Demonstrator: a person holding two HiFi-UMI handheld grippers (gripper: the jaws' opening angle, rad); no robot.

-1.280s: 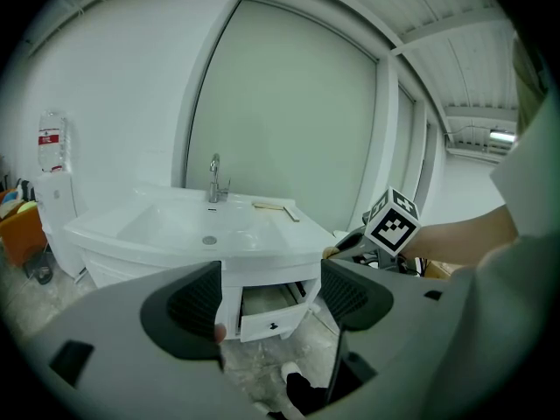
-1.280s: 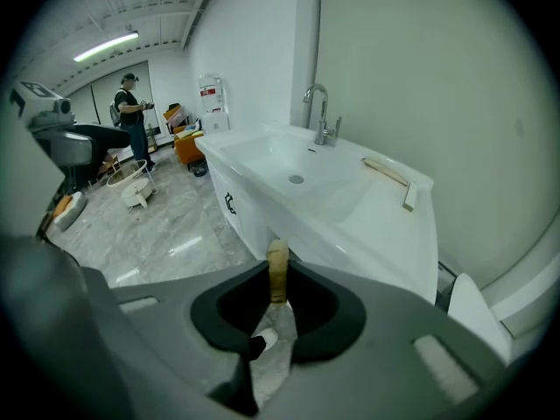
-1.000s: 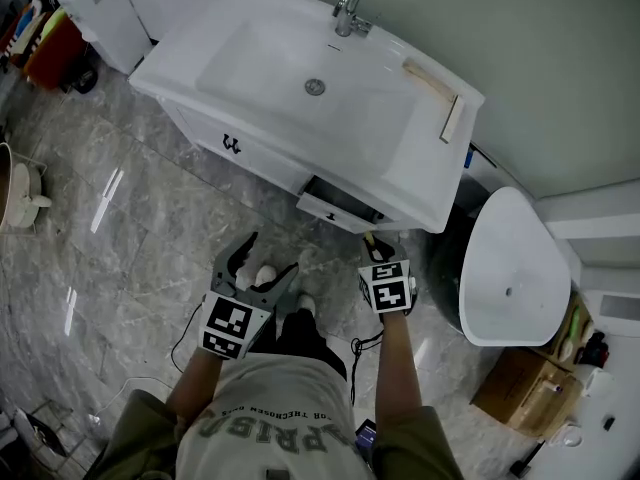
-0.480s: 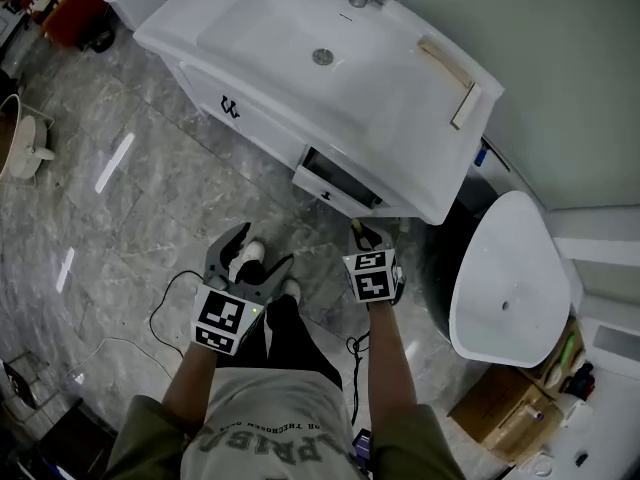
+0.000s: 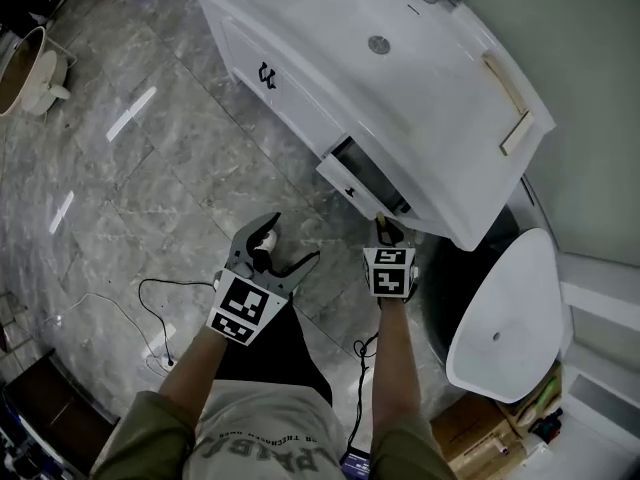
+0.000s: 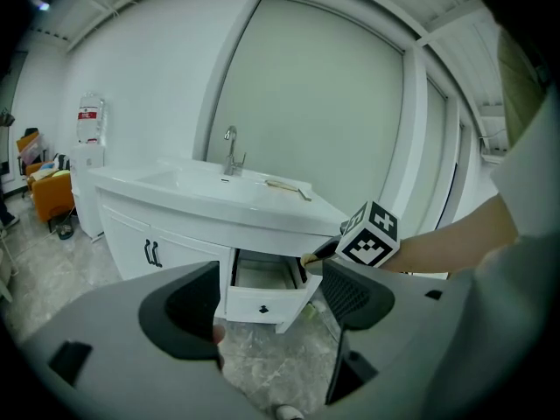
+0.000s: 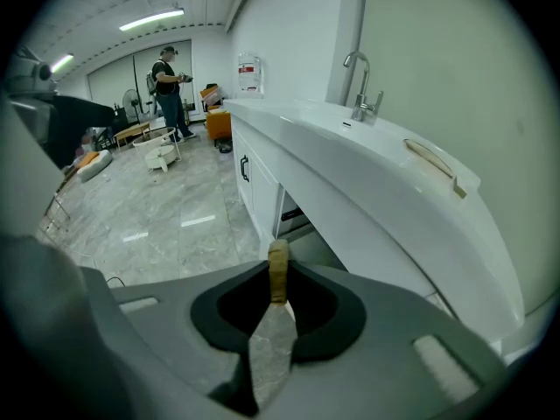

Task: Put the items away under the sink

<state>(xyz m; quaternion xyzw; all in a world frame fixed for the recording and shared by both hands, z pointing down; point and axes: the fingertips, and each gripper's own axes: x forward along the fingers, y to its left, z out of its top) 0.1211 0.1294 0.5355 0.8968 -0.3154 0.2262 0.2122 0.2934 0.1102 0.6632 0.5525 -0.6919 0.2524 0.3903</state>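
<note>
Right gripper view showed the right claw [image 7: 275, 311] clamped on a thin tan stick [image 7: 277, 265], short of the open drawer [image 5: 350, 181] under the sink [image 5: 400, 78]. Left claw [image 6: 267, 304] gaped empty. Stowing seemingly remained.

Head view, looking steeply down. Your left gripper [image 5: 295, 238] hangs over the grey marble floor [image 5: 150, 168] with its jaws spread wide. Your right gripper [image 5: 384, 232], jaws drawn close on a small yellowish item [image 5: 380, 218], points toward the partly open drawer [image 5: 362, 180] of the white vanity [image 5: 295, 108]. On the countertop beside the basin [image 5: 340, 18] lies a tan stick-like object [image 5: 507, 96]. A white oval fixture [image 5: 495, 318] stands just right of the vanity; a black cable [image 5: 150, 293] trails across the floor at your left.
</note>
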